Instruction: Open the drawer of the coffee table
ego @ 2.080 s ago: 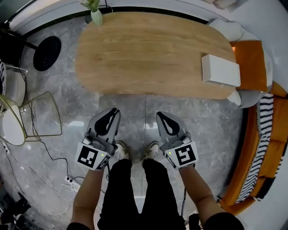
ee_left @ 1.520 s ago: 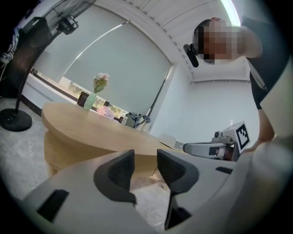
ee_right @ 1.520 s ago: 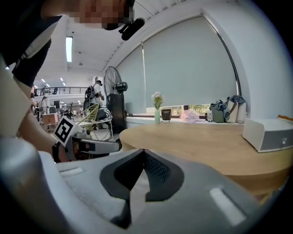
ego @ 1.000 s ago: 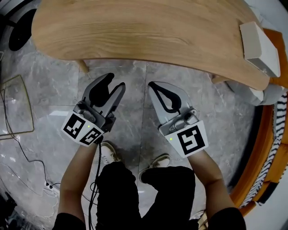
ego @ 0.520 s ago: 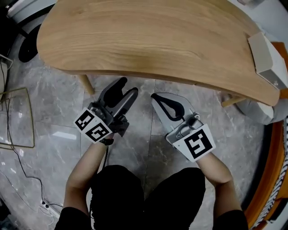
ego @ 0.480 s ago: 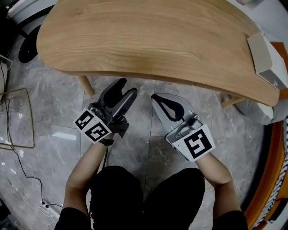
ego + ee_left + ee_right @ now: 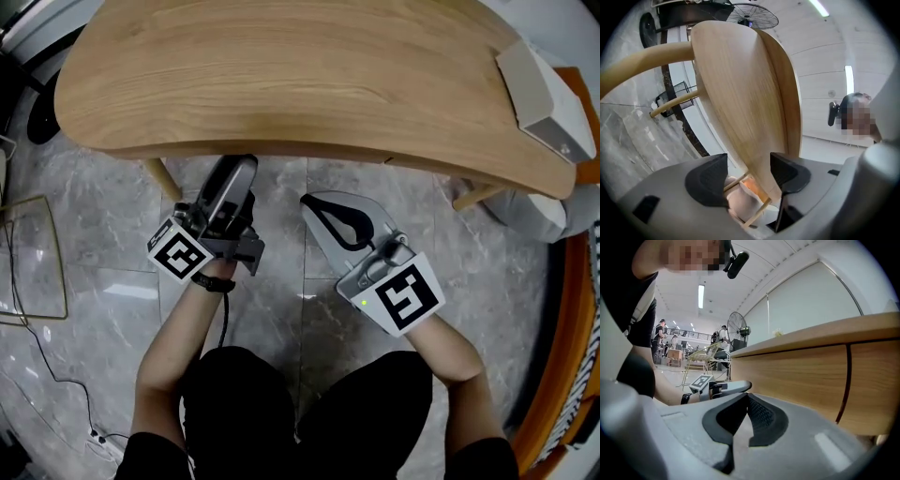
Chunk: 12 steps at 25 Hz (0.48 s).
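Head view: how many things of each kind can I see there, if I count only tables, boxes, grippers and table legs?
Wooden table: 1
White box: 1
Grippers: 2 (left gripper, jaws opening and pressing on nothing; right gripper)
Visible table legs: 2 (one at the picture's left, one at its right)
Total: 6

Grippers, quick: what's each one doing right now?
Left gripper: jaws opening, gripping nothing, coffee table edge ahead.
Right gripper: shut, empty.

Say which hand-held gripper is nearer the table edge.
The left hand-held gripper: jaws opening, table edge framed between them, untouched; the right hand-held gripper sits back, shut.
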Each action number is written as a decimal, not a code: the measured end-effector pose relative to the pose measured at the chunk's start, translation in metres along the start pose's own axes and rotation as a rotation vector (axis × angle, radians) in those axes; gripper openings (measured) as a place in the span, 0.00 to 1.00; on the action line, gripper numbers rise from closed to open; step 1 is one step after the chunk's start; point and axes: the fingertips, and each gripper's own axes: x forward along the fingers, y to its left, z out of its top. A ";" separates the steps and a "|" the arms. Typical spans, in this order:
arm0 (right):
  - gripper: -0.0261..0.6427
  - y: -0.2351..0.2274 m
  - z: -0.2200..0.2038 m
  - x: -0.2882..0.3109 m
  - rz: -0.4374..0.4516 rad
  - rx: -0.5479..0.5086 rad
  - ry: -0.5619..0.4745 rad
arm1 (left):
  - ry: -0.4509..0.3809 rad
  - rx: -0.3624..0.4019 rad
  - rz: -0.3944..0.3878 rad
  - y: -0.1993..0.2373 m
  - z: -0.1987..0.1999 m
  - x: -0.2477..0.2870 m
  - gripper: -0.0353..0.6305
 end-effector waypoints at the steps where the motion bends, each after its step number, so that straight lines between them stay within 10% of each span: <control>1: 0.05 -0.001 0.001 -0.002 -0.005 0.005 0.000 | -0.014 -0.034 0.014 0.005 -0.001 0.000 0.45; 12: 0.05 -0.001 -0.004 -0.018 -0.015 0.002 0.057 | -0.075 -0.118 -0.098 -0.011 0.013 0.017 0.42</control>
